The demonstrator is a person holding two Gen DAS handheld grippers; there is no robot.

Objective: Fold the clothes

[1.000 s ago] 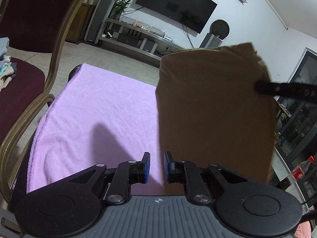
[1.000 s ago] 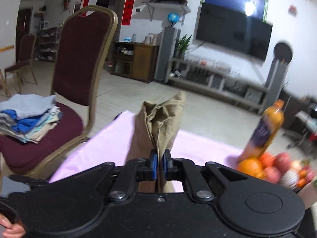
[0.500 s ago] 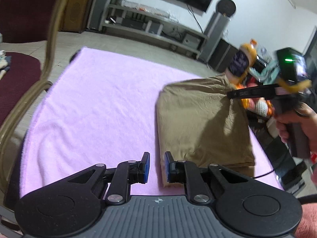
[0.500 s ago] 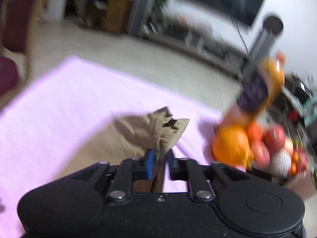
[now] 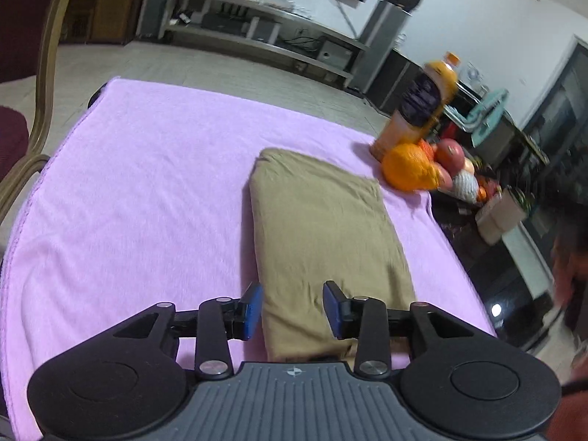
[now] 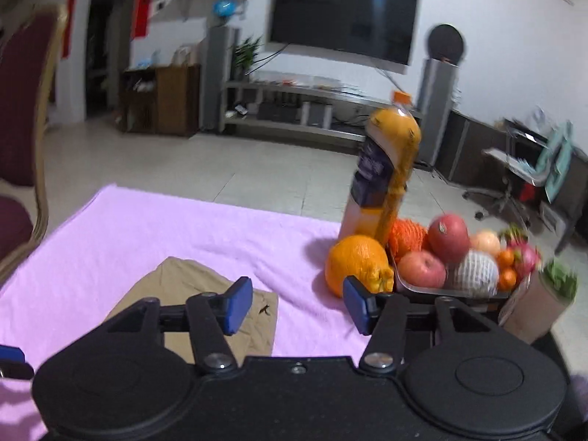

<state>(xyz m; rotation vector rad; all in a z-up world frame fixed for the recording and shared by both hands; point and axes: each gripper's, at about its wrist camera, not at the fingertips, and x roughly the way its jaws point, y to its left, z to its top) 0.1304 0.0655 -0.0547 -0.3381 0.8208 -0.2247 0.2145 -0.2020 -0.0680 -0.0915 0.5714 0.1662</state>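
1. The tan garment (image 5: 323, 235) lies folded into a flat, neat rectangle on the pink towel (image 5: 147, 191) that covers the surface, toward its right side, with a few soft creases across the top.
2. The left tongs (image 5: 293, 305) are open, jaws spread over the near edge of the garment, holding nothing.
3. The right tongs (image 6: 297, 305) are open too, hanging above the garment's far right corner and empty.
4. Just beyond the garment's far right corner sits a large orange (image 6: 358, 264), touching a tray of fruit (image 6: 455, 257) with apples and a netted pear.
5. An orange juice bottle (image 6: 382, 180) stands upright behind the orange.
6. A maroon chair with a gold frame (image 5: 33, 73) stands at the left of the surface.
7. A dark television (image 6: 341, 22) hangs on the far wall above a low shelf.
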